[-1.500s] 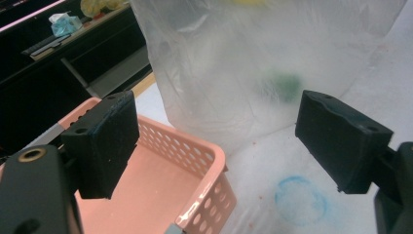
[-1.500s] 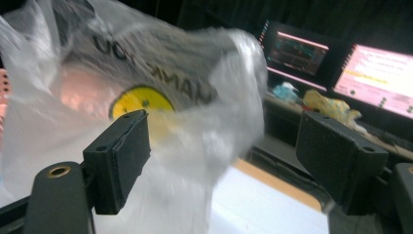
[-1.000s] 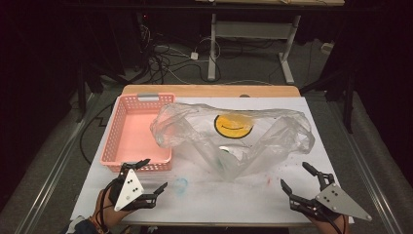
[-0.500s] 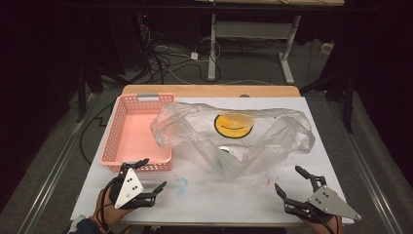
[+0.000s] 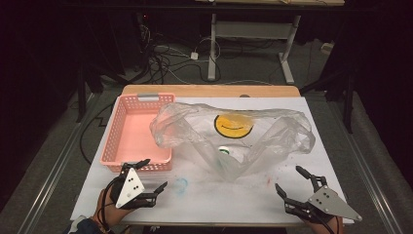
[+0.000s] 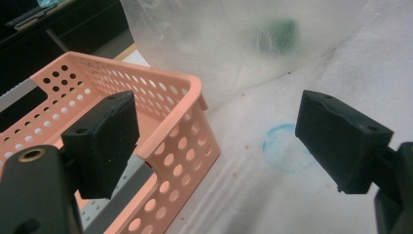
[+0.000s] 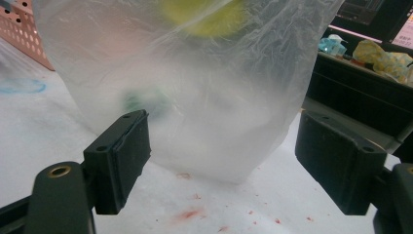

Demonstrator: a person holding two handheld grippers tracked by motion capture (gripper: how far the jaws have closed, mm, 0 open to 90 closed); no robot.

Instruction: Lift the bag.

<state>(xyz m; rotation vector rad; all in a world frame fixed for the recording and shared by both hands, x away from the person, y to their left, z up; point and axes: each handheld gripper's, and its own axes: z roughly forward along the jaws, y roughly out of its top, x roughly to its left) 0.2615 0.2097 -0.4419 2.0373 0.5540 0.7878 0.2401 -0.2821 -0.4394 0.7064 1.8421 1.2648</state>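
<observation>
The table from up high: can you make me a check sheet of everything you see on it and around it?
Surface: white sheet over the table, with a blue ring mark and small red specks.
Job's things: crumpled clear plastic bag with a yellow smiley print, something white and green inside.
Clutter: empty pink perforated plastic basket, beside the bag.
Grippers: left gripper open, holding nothing, near the basket's corner; right gripper open, holding nothing, facing the bag.
Cables: black tangle on the floor behind the table.
Surroundings: dark room, white desk legs.
</observation>
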